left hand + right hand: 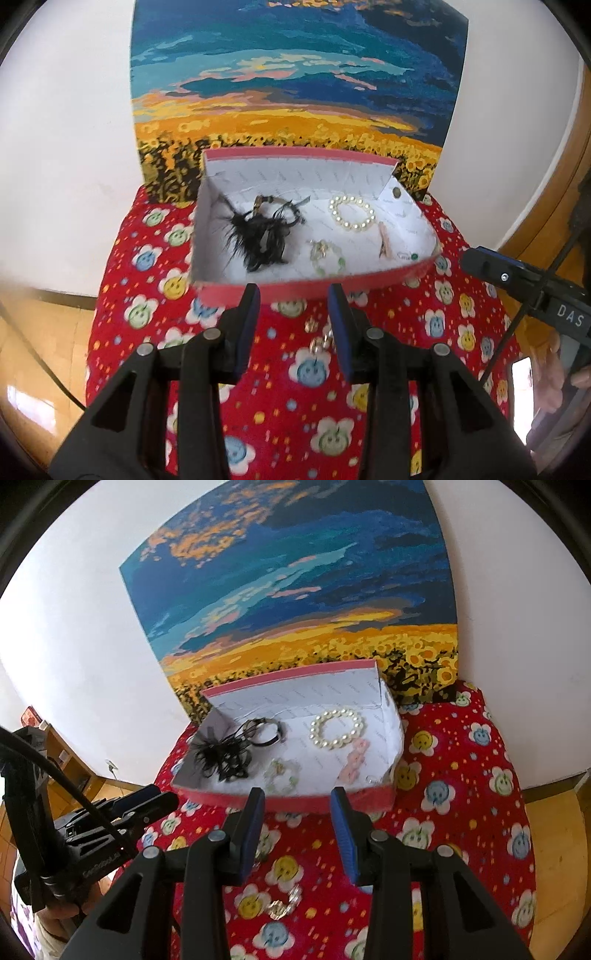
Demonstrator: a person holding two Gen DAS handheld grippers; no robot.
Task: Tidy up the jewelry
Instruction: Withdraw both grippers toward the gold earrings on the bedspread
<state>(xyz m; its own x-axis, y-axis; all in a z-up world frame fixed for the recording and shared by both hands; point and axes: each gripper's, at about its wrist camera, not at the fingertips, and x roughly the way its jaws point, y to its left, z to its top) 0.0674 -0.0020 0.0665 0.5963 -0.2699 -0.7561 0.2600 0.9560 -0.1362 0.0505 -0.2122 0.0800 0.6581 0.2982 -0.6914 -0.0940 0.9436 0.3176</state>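
Earrings (325,341) — half-hidden behind left tongs (293,325)

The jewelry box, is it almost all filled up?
Nearly. The box already holds a pearl bracelet, a feathery black piece and a green bracelet. Both grippers are open and empty. One gold piece lies on the cloth.
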